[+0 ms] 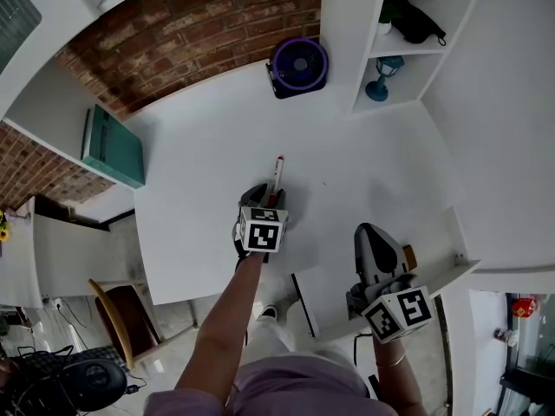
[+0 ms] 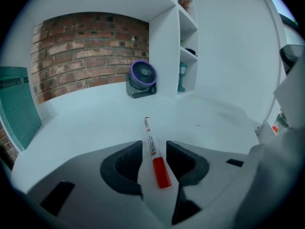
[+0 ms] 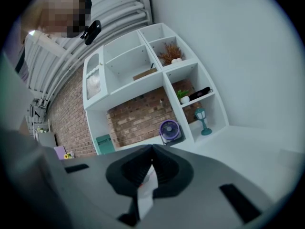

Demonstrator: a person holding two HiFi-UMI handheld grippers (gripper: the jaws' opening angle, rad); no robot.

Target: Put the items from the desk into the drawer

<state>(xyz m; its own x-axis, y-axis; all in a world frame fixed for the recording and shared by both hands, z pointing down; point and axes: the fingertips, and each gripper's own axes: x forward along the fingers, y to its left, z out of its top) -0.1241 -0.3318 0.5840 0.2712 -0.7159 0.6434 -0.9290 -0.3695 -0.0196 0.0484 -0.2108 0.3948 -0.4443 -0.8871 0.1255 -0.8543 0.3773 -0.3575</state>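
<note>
Background, along the brick wall (image 1: 199, 24).
Purple fan (image 1: 299, 66) beside white shelving (image 1: 408, 55) (teal lamp (image 1: 380, 81) inside); teal box (image 1: 113, 146) far left.

desk (image 1: 217, 128) mid: free | fan (image 1: 298, 65) blocks back edge | shelf unit (image 1: 408, 50) walls r side | teal box (image 1: 113, 146) at l edge

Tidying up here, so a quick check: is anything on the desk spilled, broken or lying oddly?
Nothing stands out. The marker lies flat on the white desk, cap on, between the open jaws of the left gripper. The fan stands upright at the back. No spill or damage shows.
</note>
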